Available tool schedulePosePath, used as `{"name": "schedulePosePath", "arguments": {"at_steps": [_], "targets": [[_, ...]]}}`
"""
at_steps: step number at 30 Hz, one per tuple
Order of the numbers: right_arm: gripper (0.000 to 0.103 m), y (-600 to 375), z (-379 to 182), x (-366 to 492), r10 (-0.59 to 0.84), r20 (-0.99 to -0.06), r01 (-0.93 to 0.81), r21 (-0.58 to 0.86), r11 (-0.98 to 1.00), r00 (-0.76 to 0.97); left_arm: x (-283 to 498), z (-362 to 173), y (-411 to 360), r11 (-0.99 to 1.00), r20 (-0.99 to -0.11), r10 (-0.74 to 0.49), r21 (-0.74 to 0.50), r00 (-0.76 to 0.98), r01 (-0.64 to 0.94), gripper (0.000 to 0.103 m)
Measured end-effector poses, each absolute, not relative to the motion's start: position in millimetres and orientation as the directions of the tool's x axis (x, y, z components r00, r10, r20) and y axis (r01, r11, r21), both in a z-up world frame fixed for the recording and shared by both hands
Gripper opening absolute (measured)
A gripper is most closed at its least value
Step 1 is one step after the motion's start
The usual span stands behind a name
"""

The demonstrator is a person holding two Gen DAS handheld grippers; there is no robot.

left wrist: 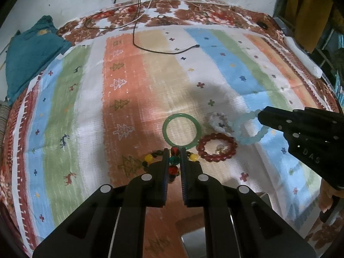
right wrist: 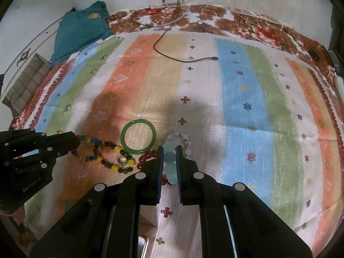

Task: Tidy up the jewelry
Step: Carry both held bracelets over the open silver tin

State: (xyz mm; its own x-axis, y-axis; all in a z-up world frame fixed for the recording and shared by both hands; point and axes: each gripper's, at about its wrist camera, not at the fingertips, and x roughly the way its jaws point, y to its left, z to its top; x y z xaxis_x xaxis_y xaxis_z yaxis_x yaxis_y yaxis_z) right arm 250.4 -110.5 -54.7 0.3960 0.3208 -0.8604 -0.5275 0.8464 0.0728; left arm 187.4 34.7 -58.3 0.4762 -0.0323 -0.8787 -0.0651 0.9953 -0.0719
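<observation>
Several bracelets lie clustered on a striped cloth [left wrist: 150,81]. My left gripper [left wrist: 173,150] is shut on a multicolour bead bracelet [left wrist: 173,161] with red, teal and yellow beads; in the right wrist view the same bracelet [right wrist: 94,150] lies at that gripper's tip [right wrist: 75,142]. My right gripper [right wrist: 169,148] is shut on a pale blue bead bracelet [right wrist: 171,161]; it also shows in the left wrist view [left wrist: 247,133] at the right gripper's tip [left wrist: 263,116]. A green bangle [left wrist: 181,130] [right wrist: 138,136], a dark red bead bracelet [left wrist: 217,147] and a whitish bead bracelet [left wrist: 218,121] lie between.
A black cable [left wrist: 167,51] runs across the far part of the cloth. A teal cloth [left wrist: 30,49] lies at the far left. A brown-and-yellow bead bracelet [right wrist: 120,161] lies beside the bangle. A metal tray edge [left wrist: 193,243] shows below the left gripper.
</observation>
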Motion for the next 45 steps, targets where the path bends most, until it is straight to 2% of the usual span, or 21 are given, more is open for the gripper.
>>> {"name": "schedulePosePath", "arguments": {"at_steps": [21, 45], "targets": [[0.012, -120.6, -17.7, 204.8, 0.373, -0.791, -0.549, 0.057, 0.834, 0.485, 147.5, -23.9, 19.6, 0.993, -0.827, -0.068, -0.108, 0.557, -0.039, 0.009], [0.012, -129.6, -0.8, 147.7, 0.451, -0.757, -0.617, 0.081, 0.783, 0.473, 88.7, 0.1, 4.1, 0.99, -0.766, -0.115, -0.141, 0.632, 0.009, 0.009]]}}
